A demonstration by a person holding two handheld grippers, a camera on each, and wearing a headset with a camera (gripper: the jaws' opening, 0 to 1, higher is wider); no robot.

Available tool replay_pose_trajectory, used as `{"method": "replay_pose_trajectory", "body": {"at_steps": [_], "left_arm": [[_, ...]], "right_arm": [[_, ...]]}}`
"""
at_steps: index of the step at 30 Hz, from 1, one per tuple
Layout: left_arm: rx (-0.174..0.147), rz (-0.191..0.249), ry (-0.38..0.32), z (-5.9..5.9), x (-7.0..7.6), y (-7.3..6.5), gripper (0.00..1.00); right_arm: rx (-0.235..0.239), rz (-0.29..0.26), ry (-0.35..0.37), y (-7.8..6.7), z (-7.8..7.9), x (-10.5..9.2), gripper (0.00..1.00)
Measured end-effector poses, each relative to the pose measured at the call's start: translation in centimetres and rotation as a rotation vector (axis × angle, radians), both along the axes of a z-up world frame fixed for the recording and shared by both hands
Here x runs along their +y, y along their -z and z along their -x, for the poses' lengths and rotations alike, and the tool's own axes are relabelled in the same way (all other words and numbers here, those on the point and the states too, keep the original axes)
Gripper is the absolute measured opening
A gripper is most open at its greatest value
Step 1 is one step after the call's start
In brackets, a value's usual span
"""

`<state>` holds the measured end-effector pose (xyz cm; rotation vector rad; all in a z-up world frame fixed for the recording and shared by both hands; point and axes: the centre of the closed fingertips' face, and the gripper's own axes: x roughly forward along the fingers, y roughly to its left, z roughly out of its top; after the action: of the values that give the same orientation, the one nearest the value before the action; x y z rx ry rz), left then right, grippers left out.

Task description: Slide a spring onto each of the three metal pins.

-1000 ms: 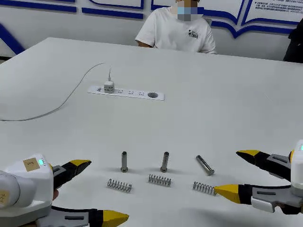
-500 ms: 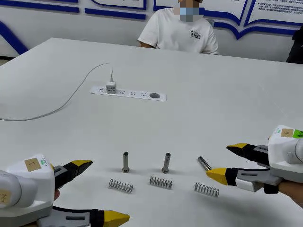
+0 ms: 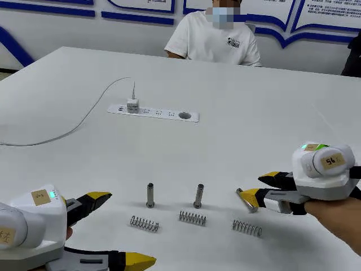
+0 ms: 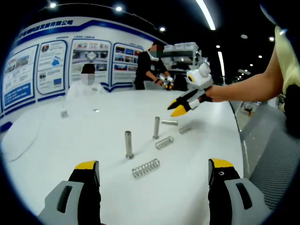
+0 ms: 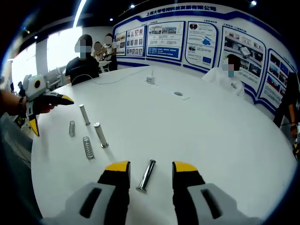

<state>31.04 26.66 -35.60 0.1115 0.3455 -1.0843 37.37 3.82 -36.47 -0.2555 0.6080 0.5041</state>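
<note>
On the white table, my right gripper has come in from the right edge over the last second. It now sits right of centre, jaws spread either side of the fallen pin and not yet closed on it. My left gripper stays at lower left, jaws wide apart, holding nothing. The left pin and middle pin stand upright at lower centre. The left spring, middle spring and right spring lie in a row below, none threaded. I reckon the fallen pin gets grabbed first, so the task has barely begun
</note>
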Motion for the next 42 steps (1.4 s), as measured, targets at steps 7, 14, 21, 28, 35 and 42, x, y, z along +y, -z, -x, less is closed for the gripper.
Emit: {"method": "replay_pose_trajectory", "body": {"at_steps": [7, 14, 21, 28, 35, 42], "left_arm": [[0.001, -0.003, 0.002, 0.1, 0.1, 0.1, 0.97], [0.003, -0.003, 0.003, 0.1, -0.1, 0.1, 0.97], [0.006, -0.001, 0.002, 0.2, -0.1, 0.2, 0.96], [0.008, 0.0, -0.001, 0.1, 0.0, 0.3, 0.96], [0.008, 0.004, -0.002, 0.1, -0.1, 0.3, 0.96], [0.009, 0.005, -0.006, 0.1, 0.0, 0.4, 0.95]], "right_arm": [[0.037, 0.033, 0.029, 1.2, -0.5, 0.1, 0.29], [0.071, 0.043, 0.063, 2.1, -1.1, 0.2, 0.2], [0.099, 0.036, 0.091, 2.7, -1.5, 0.5, 0.17], [0.117, 0.041, 0.105, 3.1, -1.6, 0.5, 0.14], [0.141, 0.03, 0.127, 3.4, -1.7, 0.5, 0.12], [0.156, 0.024, 0.135, 3.8, -1.7, 0.4, 0.11]]}}
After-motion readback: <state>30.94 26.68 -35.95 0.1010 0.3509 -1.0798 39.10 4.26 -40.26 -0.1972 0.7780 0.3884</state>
